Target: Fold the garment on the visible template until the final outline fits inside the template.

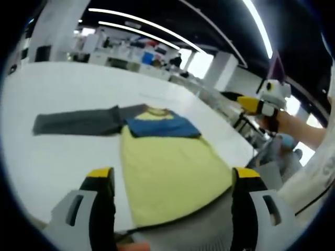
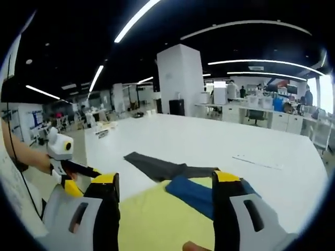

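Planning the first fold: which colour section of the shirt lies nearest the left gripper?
The yellow body, reaching down between its jaws; the blue band and grey sleeve lie beyond.

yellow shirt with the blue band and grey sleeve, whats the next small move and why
Probably bring the left gripper down to the near hem of the yellow shirt. The shirt lies flat on the white table, its grey sleeve spread out sideways, and both grippers are open, gripping nothing.
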Motion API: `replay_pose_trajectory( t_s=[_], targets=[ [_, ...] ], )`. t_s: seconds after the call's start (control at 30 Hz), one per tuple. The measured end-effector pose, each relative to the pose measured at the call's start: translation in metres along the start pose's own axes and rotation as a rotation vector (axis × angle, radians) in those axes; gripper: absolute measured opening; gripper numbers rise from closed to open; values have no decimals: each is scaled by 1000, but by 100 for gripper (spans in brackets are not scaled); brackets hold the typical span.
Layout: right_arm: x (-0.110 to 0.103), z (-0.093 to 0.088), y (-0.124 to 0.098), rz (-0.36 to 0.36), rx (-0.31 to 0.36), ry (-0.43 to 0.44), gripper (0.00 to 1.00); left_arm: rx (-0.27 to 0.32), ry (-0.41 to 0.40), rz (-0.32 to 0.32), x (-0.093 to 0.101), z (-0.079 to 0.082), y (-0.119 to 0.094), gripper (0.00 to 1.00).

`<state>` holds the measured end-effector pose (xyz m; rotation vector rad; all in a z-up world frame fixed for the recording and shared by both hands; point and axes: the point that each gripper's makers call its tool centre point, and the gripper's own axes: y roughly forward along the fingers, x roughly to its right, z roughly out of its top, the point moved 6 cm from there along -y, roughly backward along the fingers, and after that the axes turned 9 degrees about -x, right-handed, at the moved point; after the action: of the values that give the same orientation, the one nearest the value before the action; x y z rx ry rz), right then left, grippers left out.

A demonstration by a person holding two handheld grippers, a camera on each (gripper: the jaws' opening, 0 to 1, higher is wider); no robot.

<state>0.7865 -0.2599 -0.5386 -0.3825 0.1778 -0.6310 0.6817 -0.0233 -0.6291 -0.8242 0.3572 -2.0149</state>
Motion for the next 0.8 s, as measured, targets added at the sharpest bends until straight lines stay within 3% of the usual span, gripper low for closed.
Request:
replay_pose_trajectory(
  t_s=[0.8],
  targets=[
    [7,-24,-61,-114,-35,47,76,6,-17,-1,-12,12,9,90]
  ],
)
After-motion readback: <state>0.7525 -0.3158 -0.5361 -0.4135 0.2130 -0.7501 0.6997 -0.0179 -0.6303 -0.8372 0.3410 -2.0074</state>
